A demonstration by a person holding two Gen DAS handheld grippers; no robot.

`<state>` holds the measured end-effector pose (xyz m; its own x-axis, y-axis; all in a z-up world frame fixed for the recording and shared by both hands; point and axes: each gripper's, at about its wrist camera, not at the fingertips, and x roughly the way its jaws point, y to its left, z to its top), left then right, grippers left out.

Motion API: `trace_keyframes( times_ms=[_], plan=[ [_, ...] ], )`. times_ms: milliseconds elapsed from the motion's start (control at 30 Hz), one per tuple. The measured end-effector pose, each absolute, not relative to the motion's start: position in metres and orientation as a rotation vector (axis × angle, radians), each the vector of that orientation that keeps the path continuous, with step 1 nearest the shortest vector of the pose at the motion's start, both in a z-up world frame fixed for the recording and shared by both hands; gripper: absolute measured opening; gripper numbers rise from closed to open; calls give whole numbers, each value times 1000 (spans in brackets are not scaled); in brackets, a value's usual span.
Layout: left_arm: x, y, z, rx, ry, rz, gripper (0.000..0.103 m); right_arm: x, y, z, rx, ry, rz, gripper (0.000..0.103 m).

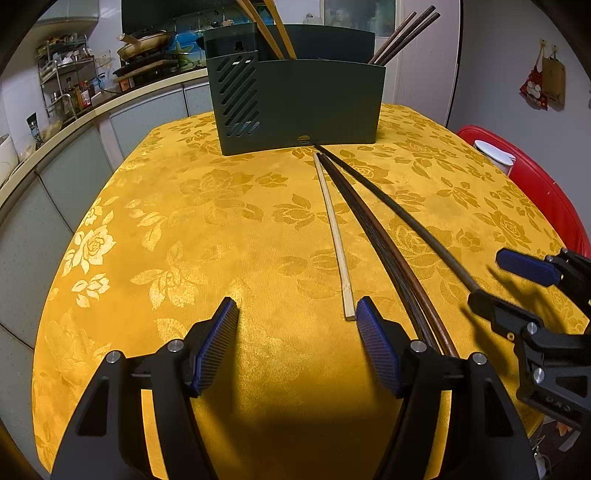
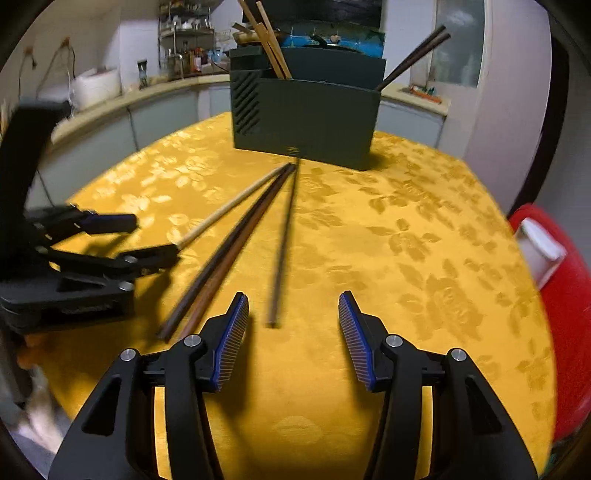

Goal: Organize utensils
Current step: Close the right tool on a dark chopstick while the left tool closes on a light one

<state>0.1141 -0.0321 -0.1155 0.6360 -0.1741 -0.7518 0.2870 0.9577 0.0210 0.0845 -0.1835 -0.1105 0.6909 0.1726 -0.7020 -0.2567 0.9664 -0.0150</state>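
Left wrist view takes in the whole table under its yellow flowered cloth (image 1: pixel 155 229), and at the far edge stands the dark green utensil holder (image 1: pixel 303 103), upright, with pale chopsticks (image 1: pixel 275 31) leaning out of its middle section and dark ones (image 1: pixel 404 35) out of its right end. So the sorting looks partly done, light with light and dark with dark.

Four sticks lie loose on the cloth, fanned toward the holder with their far tips almost touching its base. A dark pair (image 1: pixel 373 221) lies side by side, a single dark chopstick (image 1: pixel 406 218) lies apart to their right, and a pale bamboo chopstick (image 1: pixel 334 232) lies to their left.

The left gripper (image 1: pixel 297 317) hangs low over the cloth, jaws parted and empty, its right finger just beside the near end of the bamboo stick. The right gripper (image 2: pixel 293 306) is likewise parted and holds nothing, with the near end of the single dark stick lying between its fingers.

I judge both are lining up to pick. Next, each must straddle its stick squarely, close, lift, and carry it to the matching section.
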Motion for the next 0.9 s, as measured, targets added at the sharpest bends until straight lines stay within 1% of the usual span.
trace_keyframes(
  times_ms=[33,133,233,367,433,500,533,567,733,767,800,867,900],
  plan=[
    [114,-32,-115,144,842,-264,65,85,-182,-112,-113,775,250,49],
    [114,-32,-115,142,841,-272,63,88,-178,-117,-112,791,260,40],
    [112,-34,-114,149,833,-287,57,90,-180,-116,-95,786,248,34],
    [108,-39,-114,167,818,-317,44,90,-184,-116,-80,787,232,26],
    [108,-41,-114,162,816,-327,40,91,-185,-116,-81,786,226,24],
    [107,-43,-114,163,813,-337,29,91,-184,-116,-84,785,229,22],
    [107,-44,-114,160,811,-341,27,91,-183,-117,-85,784,229,21],
    [106,-45,-114,156,809,-344,24,91,-183,-117,-85,782,228,21],
    [101,-51,-115,161,797,-360,24,90,-183,-117,-96,778,228,21],
    [99,-53,-116,166,793,-362,20,90,-183,-117,-96,778,228,21],
    [98,-55,-116,173,787,-370,13,91,-183,-117,-93,778,230,21],
    [96,-57,-116,183,781,-372,8,90,-182,-117,-88,778,233,18],
    [95,-59,-116,194,776,-368,7,90,-182,-117,-85,777,235,17]
  ],
)
